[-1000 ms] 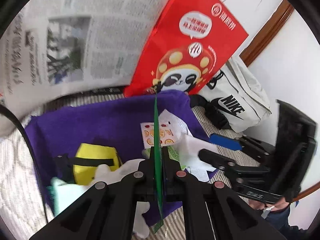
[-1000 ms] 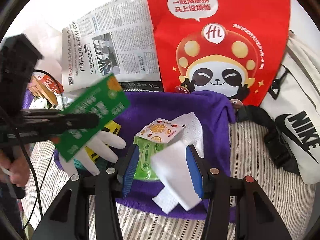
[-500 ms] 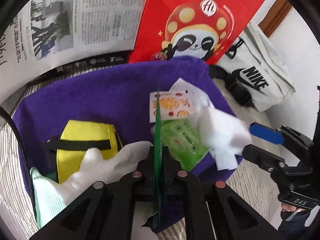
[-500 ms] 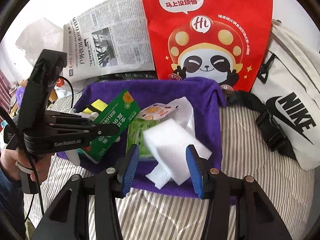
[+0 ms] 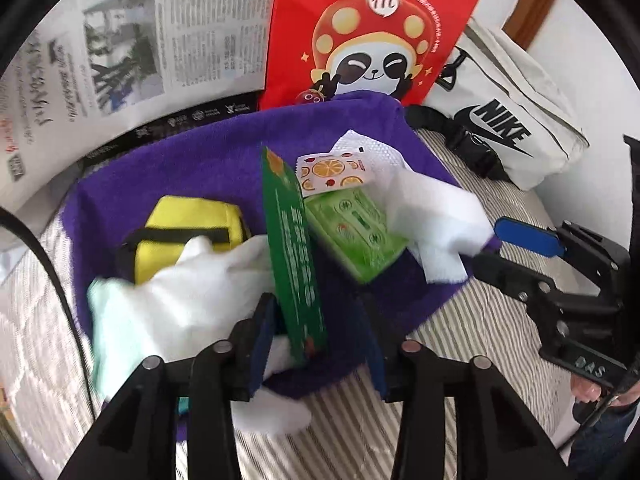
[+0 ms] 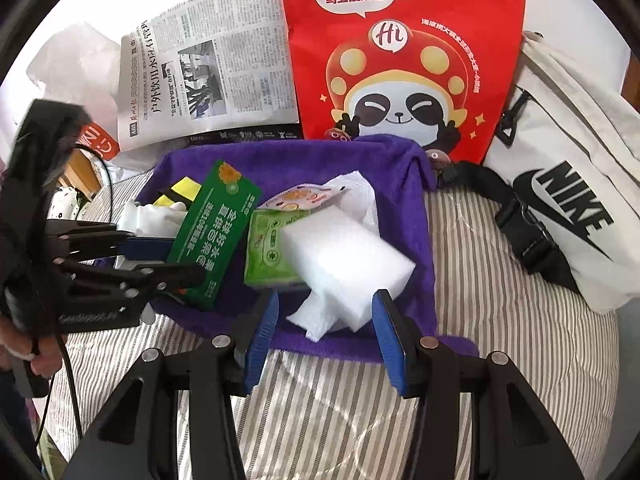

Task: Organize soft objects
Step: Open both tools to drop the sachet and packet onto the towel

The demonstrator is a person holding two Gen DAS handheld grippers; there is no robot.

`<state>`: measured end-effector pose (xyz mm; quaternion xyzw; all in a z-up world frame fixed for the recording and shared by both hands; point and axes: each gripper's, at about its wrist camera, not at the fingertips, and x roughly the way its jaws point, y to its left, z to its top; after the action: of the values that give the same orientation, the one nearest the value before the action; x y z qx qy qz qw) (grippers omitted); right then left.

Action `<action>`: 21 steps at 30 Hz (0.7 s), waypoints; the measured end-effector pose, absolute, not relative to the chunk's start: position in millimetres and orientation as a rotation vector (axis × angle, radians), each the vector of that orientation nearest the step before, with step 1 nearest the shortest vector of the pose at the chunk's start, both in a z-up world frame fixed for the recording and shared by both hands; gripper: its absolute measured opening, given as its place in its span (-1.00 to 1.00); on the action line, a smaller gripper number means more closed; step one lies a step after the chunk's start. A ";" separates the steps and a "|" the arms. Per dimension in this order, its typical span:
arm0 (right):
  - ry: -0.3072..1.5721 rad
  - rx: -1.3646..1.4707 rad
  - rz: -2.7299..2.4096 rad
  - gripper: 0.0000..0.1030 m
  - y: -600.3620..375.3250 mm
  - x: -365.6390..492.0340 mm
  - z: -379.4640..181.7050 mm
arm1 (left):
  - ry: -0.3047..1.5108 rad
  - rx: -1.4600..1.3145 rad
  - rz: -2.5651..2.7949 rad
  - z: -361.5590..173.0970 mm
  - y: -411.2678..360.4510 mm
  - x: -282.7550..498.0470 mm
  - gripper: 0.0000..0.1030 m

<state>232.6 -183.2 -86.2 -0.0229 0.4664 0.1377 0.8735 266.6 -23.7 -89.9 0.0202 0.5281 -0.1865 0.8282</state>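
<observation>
On the purple towel (image 6: 304, 160) sit the soft items: dark green packet (image 5: 294, 256), light green tissue pack (image 6: 268, 256), white sponge (image 6: 344, 260), orange-print sachet (image 5: 334, 170), white glove (image 5: 200, 280), yellow pouch (image 5: 188, 220).
Dark green packet stands on edge between the left gripper (image 5: 318, 344) pads, leaning against the left pad; jaws spread, right pad clear of it. Packet's lower end rests on the towel, beside the glove.
Right gripper (image 6: 326, 344) is spread too, blue pads either side of the sponge's near corner, not touching as far as I can tell. Sponge lies tilted over the tissue pack and a white paper sheet (image 6: 356, 196).
Towel lies on a striped bed cover (image 6: 500, 320). Behind: newspaper (image 6: 208, 64), red panda bag (image 6: 400, 52); white Nike bag (image 6: 572, 184) to the right.
</observation>
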 end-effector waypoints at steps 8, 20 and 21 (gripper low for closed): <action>0.921 -0.011 0.244 0.34 -178.8 206.8 -69.7 | 0.999 0.084 -0.264 -54.4 -3.4 218.6 0.39; 0.836 0.019 0.133 0.79 -161.9 153.3 -37.3 | 0.866 0.041 -0.109 -21.8 34.5 144.8 0.65; 0.835 0.024 0.123 0.83 -161.6 149.3 -35.3 | 0.856 0.051 -0.100 -18.8 34.4 138.8 0.66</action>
<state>149.3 -161.6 -35.3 0.0117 0.4054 0.0598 0.9121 138.8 34.4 -18.8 0.0245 0.4150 -0.0486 0.9082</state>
